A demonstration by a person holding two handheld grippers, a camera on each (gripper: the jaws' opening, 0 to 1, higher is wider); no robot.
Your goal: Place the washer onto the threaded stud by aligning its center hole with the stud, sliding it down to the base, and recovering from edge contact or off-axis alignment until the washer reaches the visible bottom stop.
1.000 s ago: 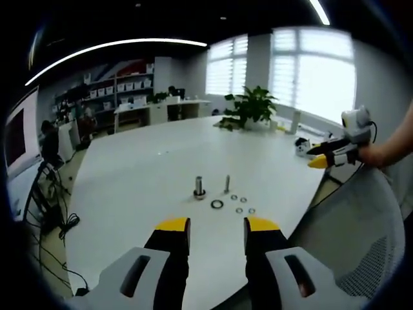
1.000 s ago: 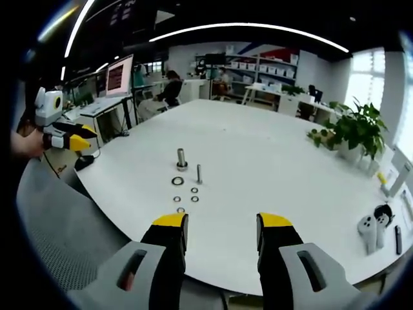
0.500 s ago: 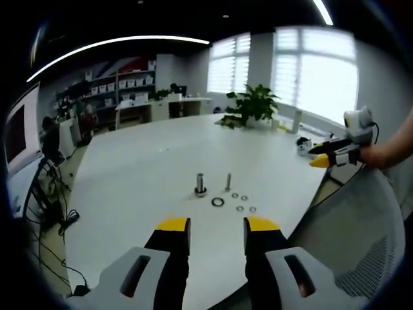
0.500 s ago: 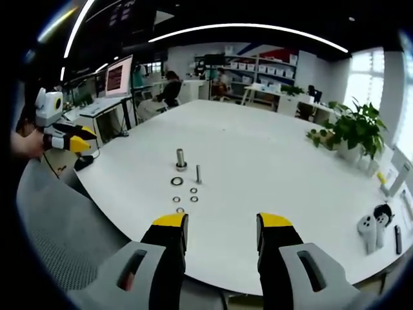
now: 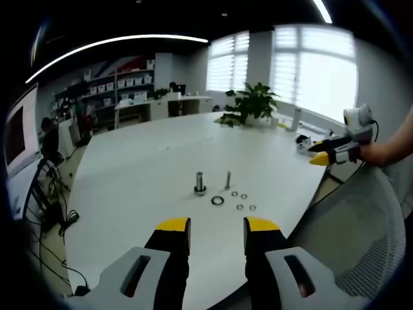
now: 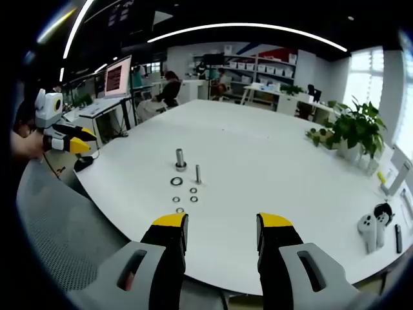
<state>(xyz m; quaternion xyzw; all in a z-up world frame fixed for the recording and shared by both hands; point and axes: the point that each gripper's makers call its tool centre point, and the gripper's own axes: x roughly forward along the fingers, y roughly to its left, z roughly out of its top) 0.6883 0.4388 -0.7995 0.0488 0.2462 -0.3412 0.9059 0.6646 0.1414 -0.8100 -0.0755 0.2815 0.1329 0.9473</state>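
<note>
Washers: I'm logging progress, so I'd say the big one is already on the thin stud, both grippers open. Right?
Not quite. The large washer lies flat on the table, beside the thin stud, not on it; the left gripper view shows this. The left gripper and right gripper are open.

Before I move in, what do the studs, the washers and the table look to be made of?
The studs look like grey bare metal with a dull sheen. The washers are thin dark-to-silvery rings, probably steel, though too small to tell the finish. The table is smooth matte white, likely laminate.
</note>
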